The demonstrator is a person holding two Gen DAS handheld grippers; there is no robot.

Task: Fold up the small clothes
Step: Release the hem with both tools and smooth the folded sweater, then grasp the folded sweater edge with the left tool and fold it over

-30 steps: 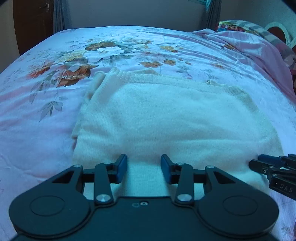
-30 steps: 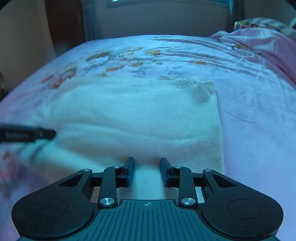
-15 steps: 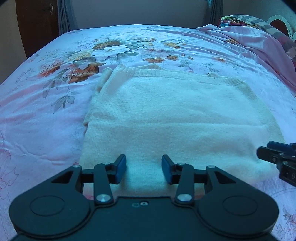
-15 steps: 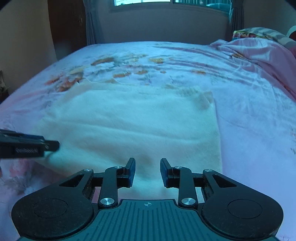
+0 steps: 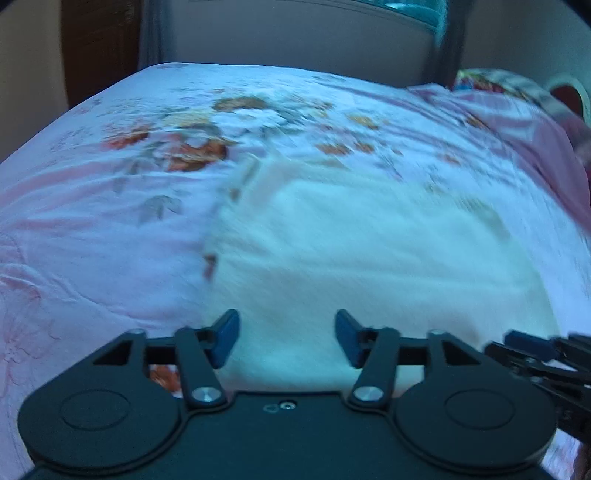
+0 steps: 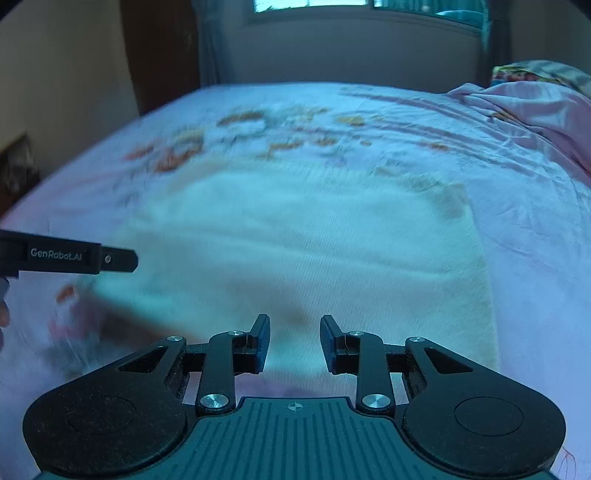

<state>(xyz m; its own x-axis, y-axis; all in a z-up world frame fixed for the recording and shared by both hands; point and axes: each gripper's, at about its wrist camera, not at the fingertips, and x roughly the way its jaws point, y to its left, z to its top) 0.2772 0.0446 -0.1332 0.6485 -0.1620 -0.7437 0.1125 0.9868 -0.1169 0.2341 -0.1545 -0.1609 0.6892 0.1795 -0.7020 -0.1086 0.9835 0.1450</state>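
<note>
Sweater (image 5: 376,258), cream, folded flat, blurred

Bed (image 5: 92,236) is filling most of both views, wearing a pale pink sheet (image 6: 535,258) that is lying slightly creased. Printed flowers (image 5: 192,147), orange and white with grey leaves, are showing blurred across the far half. A rumpled pink blanket (image 6: 524,107) is bunching along the right edge, with a patterned pillow (image 6: 535,72) peeking out behind it. A dark wooden door (image 6: 162,51) is standing at far left. A window (image 6: 314,3) is glowing above the wall (image 6: 351,55), and curtains (image 5: 448,44) are hanging beside it.
</note>
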